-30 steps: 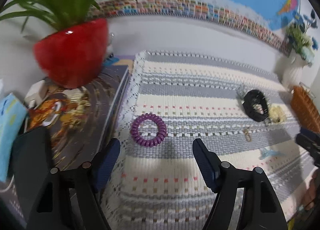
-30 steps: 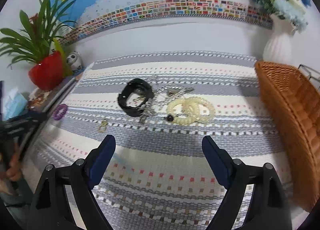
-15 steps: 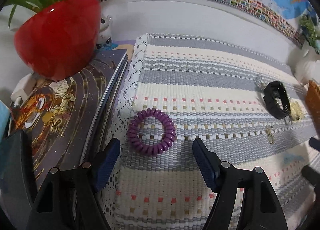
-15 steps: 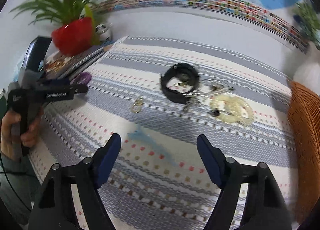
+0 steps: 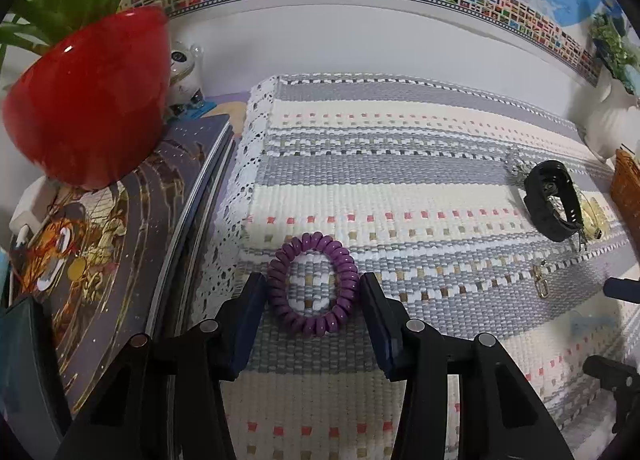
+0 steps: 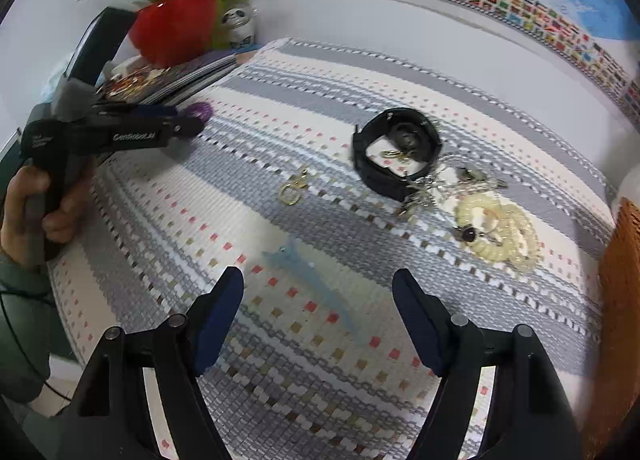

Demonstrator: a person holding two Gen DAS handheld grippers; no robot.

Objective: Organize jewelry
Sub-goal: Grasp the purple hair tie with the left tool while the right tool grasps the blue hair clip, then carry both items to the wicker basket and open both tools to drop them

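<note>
My left gripper (image 5: 312, 292) brackets the purple spiral hair tie (image 5: 312, 283), lying flat near the woven mat's (image 5: 400, 180) left edge, jaws narrowed but not clamped. My right gripper (image 6: 318, 300) gapes wide, farther off.

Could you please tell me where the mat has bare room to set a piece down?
Bare mat runs along the far wall, and between the purple coil and the black band. It is crowded right of the band, around the chains and cream coils.
</note>
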